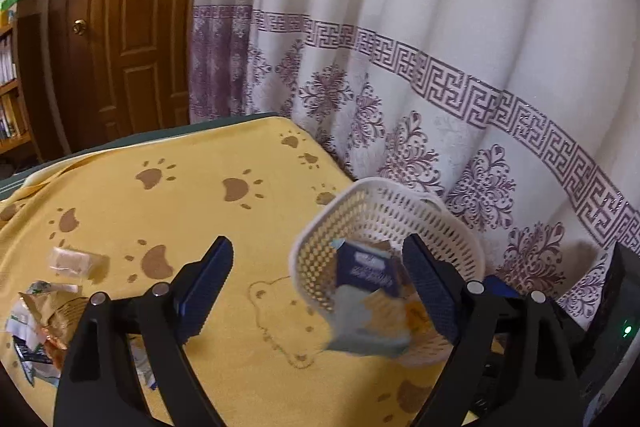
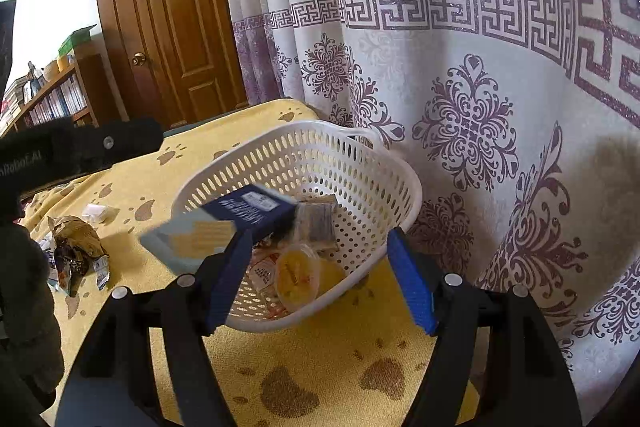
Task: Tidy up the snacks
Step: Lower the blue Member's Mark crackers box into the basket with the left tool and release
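Note:
A white perforated basket (image 1: 404,211) (image 2: 280,155) stands on the yellow paw-print cloth (image 1: 208,211) by the curtain. A blue and pale snack box (image 1: 368,291) (image 2: 224,223) is blurred in mid-air over the basket's near rim, touching neither gripper. Inside the basket lie a yellow jelly cup (image 2: 298,273) and wrapped snacks (image 2: 316,223). My left gripper (image 1: 316,291) is open and empty, just left of and above the basket. My right gripper (image 2: 320,279) is open and empty in front of the basket. More snack packets (image 1: 44,323) (image 2: 76,251) lie in a pile at the left.
A small clear-wrapped snack (image 1: 76,263) (image 2: 96,213) lies beyond the pile. A patterned white curtain (image 1: 440,67) hangs right behind the basket. A brown door (image 2: 176,19) and a bookshelf (image 2: 48,103) stand at the far left. The left gripper's body (image 2: 80,147) crosses the right wrist view.

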Available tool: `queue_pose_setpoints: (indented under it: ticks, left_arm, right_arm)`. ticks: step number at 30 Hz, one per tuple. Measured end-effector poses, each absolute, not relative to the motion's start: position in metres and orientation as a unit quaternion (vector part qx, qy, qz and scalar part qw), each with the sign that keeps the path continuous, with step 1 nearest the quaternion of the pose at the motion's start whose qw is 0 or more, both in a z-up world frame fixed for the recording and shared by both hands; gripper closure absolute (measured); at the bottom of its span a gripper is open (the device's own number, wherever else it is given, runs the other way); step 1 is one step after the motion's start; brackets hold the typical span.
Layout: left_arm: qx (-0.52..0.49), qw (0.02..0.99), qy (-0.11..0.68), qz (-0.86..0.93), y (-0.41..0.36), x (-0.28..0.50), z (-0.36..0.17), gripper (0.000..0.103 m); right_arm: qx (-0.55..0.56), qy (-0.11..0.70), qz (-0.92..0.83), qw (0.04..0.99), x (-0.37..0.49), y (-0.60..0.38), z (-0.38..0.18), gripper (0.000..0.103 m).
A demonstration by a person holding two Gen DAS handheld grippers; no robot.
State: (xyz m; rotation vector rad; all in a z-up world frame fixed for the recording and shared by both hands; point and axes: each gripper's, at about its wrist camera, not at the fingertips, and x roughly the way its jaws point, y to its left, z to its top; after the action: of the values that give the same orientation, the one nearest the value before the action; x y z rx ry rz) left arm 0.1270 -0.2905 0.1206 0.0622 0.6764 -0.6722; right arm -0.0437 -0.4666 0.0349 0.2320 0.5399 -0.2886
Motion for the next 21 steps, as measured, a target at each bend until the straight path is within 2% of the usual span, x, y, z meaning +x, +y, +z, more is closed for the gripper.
queue_pose_setpoints:
  ticks: [21]
  left_arm:
    - [0.111, 0.899, 0.318, -0.278, -0.281, 0.101, 0.097, 0.016]
  right_arm:
    - [0.099, 0.273, -0.169, 0.942, -0.049, -0.462, 0.039, 0.031]
